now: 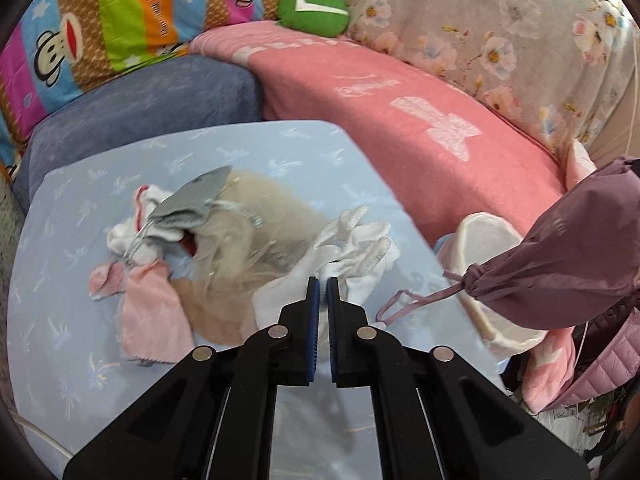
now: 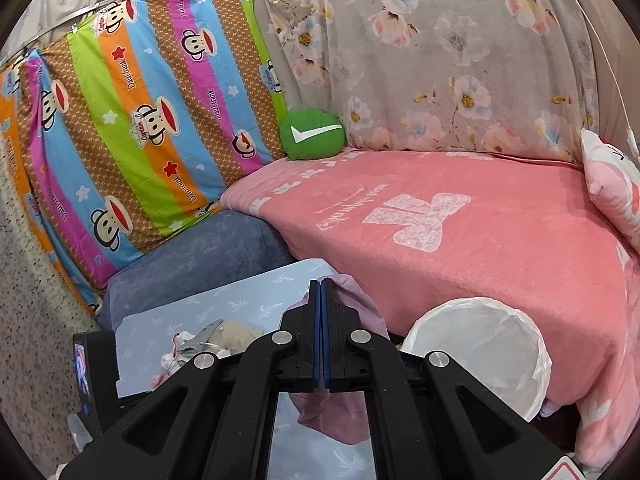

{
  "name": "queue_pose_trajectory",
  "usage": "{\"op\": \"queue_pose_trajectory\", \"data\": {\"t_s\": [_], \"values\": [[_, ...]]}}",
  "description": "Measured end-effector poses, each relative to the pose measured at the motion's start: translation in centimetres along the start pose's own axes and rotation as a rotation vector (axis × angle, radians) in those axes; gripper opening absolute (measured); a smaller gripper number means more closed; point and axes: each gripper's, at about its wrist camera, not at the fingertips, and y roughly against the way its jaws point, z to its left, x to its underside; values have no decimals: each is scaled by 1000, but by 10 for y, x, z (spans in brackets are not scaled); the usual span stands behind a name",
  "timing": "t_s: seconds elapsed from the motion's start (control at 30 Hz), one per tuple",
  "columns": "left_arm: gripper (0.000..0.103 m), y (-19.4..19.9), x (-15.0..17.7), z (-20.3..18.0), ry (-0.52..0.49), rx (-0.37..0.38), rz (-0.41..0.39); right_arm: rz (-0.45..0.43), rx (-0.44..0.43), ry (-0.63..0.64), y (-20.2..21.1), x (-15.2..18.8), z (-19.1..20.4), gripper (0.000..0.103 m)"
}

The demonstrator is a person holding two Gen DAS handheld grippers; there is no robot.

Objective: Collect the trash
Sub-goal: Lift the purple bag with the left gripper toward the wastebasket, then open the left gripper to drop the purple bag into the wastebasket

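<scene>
Left claw (image 1: 323,286) pinches crumpled white tissue (image 1: 352,240) above the pale-blue patterned surface (image 1: 60,320). Right claw (image 2: 322,288) is clamped on a mauve drawstring fabric bag (image 2: 360,300).

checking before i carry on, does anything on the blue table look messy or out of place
Yes. A jumbled heap of trash sprawls across the blue table: crumpled white tissues, a grey mask, pink cloth scraps, all outside the white-lined bin beside it.

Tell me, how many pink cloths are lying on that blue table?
2: a larger pink cloth at the near left edge of the pile, and a smaller pink cloth just left of it. More may hide under the pile.
</scene>
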Motion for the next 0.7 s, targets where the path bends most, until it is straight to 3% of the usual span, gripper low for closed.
{"op": "queue_pose_trajectory", "data": {"t_s": [0.33,0.7], "values": [[4,-17,-17,-64,-105,101,-1,-58,109,-51,12,-23,-60,0],[5,-51,-20,-146,-229,209,45,-64,213,-104,10,-38,-128,0]]}}
